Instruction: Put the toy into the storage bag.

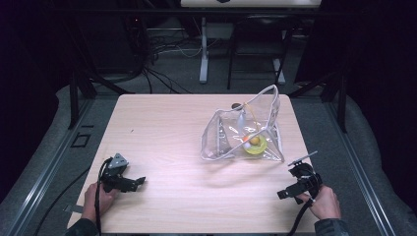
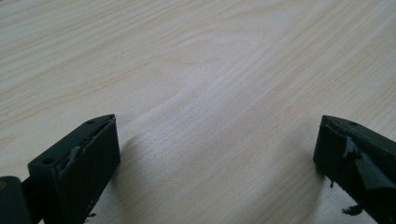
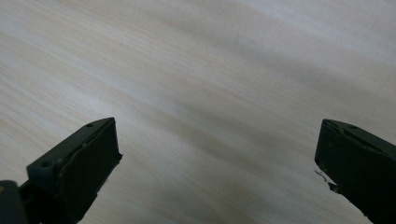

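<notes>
Both tongs rest low at the near edge of a light wooden table (image 1: 162, 132), one in each of the person's hands, and both have their jaws spread wide apart with nothing between them. Seen from the high view, the left gripper (image 1: 139, 181) lies near the near-left corner, its jaws pointing right across the table, held by the left hand (image 1: 93, 196). The right gripper (image 1: 282, 194) lies near the near-right corner, its jaws pointing left, held by the right hand (image 1: 324, 202). In each gripper view, two black jaws rise from the bottom corners over bare wood grain.

A clear plastic bag (image 1: 236, 140) stands puffed up on the right half of the table, farther from the person than either gripper. It is well apart from the left gripper and nearer the right one, which sits just beyond the bag's near-right corner without touching it. Inside the bag lie a yellow-green round object (image 1: 256, 145) and some small pieces too blurred to identify.
</notes>
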{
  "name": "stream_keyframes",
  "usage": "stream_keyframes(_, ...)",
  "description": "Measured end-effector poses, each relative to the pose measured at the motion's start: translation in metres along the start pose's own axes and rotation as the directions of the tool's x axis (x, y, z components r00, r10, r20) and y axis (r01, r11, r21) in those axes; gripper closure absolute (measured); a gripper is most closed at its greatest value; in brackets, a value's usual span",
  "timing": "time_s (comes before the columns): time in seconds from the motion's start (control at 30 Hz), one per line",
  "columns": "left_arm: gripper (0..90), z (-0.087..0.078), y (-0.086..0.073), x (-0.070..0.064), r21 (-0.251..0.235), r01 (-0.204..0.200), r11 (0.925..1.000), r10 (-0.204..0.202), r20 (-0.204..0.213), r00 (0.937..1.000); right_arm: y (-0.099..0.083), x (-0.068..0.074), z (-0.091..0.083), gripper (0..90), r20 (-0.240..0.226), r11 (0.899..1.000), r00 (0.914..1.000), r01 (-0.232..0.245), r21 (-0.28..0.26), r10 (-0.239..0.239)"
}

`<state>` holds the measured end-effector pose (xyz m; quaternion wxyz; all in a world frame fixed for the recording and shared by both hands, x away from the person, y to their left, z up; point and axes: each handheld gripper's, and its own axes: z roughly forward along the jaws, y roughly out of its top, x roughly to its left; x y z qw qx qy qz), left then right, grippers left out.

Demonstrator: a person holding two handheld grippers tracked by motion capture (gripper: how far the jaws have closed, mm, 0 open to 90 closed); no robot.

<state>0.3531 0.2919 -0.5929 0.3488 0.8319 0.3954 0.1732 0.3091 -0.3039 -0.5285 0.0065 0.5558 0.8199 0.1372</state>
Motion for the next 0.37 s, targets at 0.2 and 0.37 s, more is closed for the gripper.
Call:
stream_keyframes(0.2,0.5,0.0,0.0,0.0,0.0,0.0,1.0,0.0,0.0,1.0,-0.012,-0.002,0.011,0.2,0.046,1.0,0.9989,-0.003,0.02,0.002)
stream_keyframes(0.37,0.5,0.0,0.0,0.0,0.0,-0.001,1.0,0.001,0.0,1.0,-0.013,-0.001,0.02,0.4,0.088,0.998,0.9959,0.011,0.066,-0.017)
